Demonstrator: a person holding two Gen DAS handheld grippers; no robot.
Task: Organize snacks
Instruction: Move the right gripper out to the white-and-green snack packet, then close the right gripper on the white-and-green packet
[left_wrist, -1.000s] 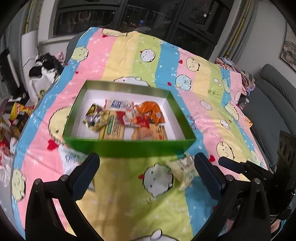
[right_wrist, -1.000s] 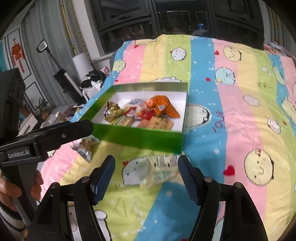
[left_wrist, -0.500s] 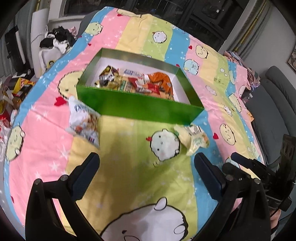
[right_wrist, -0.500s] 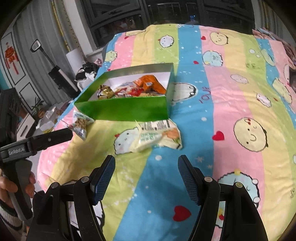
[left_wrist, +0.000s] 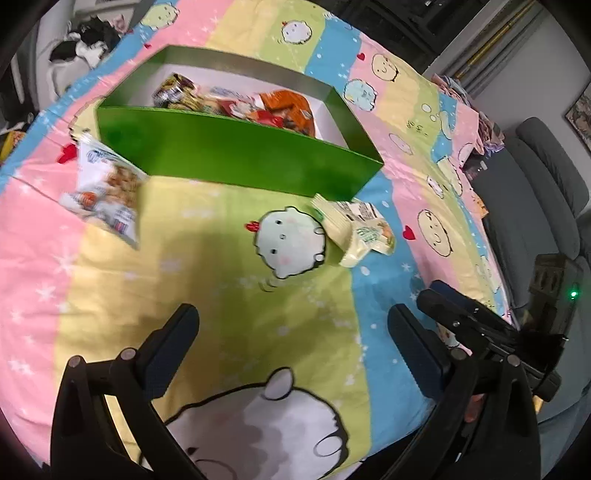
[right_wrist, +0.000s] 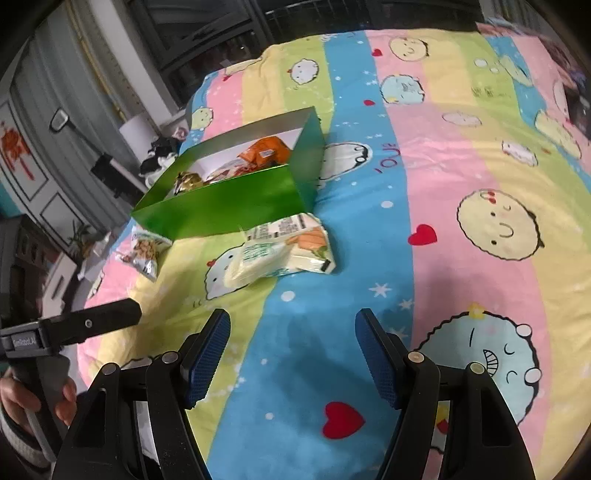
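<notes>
A green box (left_wrist: 236, 155) with several snack packets inside sits on a striped cartoon bedspread; it also shows in the right wrist view (right_wrist: 229, 206). A pale yellow-green snack packet (left_wrist: 354, 229) lies just in front of the box's right corner, seen too in the right wrist view (right_wrist: 284, 251). A white snack bag (left_wrist: 107, 188) lies by the box's left corner, also in the right wrist view (right_wrist: 146, 251). My left gripper (left_wrist: 291, 347) is open and empty, well short of both packets. My right gripper (right_wrist: 291, 354) is open and empty, short of the pale packet.
The bedspread (left_wrist: 110, 295) covers a bed. A grey sofa (left_wrist: 535, 192) stands to the right. Clutter and clothes (left_wrist: 85, 40) lie off the bed's far left. Dark windows (right_wrist: 229, 33) are behind. The other gripper's finger (right_wrist: 92, 325) shows at the left.
Both grippers have pulled back from the box toward the near edge of the bed and tilted down. The box and packets have not moved. Both stay open.
</notes>
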